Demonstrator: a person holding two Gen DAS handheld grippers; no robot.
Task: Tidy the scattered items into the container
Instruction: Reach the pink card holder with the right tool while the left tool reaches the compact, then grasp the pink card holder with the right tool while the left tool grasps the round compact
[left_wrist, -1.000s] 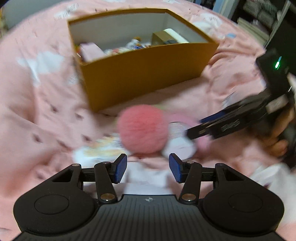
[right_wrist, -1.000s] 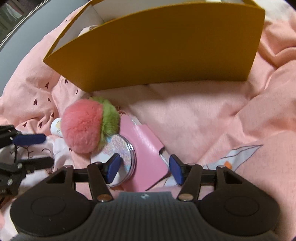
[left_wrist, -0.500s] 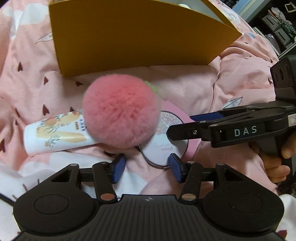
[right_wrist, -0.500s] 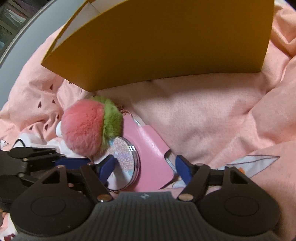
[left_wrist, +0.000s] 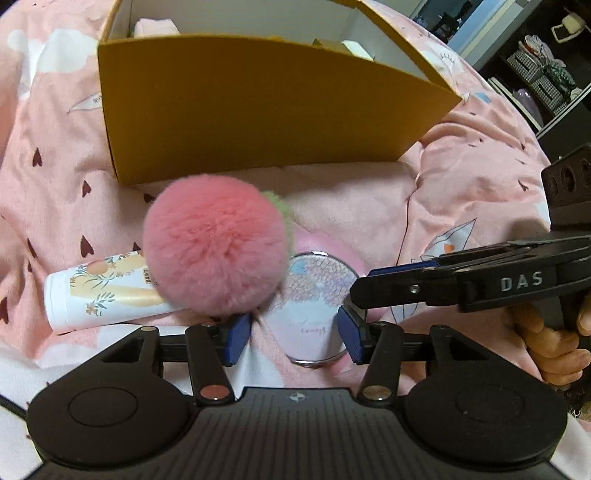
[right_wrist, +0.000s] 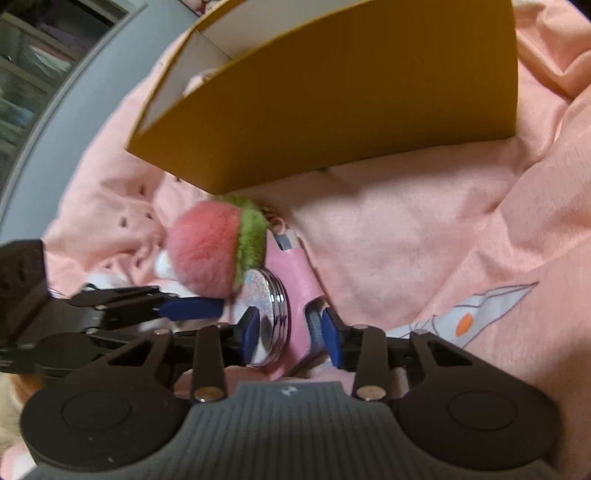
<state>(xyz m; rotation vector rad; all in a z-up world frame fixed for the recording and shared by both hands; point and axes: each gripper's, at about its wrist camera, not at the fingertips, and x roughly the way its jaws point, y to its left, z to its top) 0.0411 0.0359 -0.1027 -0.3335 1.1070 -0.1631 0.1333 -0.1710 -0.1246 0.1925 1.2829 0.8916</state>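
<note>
A yellow cardboard box (left_wrist: 266, 107) (right_wrist: 354, 96) stands on the pink bedding with several items inside. In front of it lie a pink and green fluffy pompom (left_wrist: 214, 247) (right_wrist: 210, 254), a round glitter compact mirror (left_wrist: 314, 306) (right_wrist: 271, 317), a pink card holder (right_wrist: 295, 280) and a white floral tube (left_wrist: 103, 291). My left gripper (left_wrist: 293, 339) is open, low over the compact, its left finger under the pompom. My right gripper (right_wrist: 290, 338) is open, its jaws on either side of the compact and card holder; it also shows in the left wrist view (left_wrist: 373, 291).
Rumpled pink bedding (right_wrist: 424, 229) with heart and feather prints covers everything around the box. Dark shelving (left_wrist: 546, 70) stands beyond the bed at the far right. A grey edge (right_wrist: 55, 122) and shelves lie to the left in the right wrist view.
Both grippers have moved in closer to the compact. The right gripper's jaws now straddle the compact and card holder. The left gripper has dropped lower beside the pompom.
</note>
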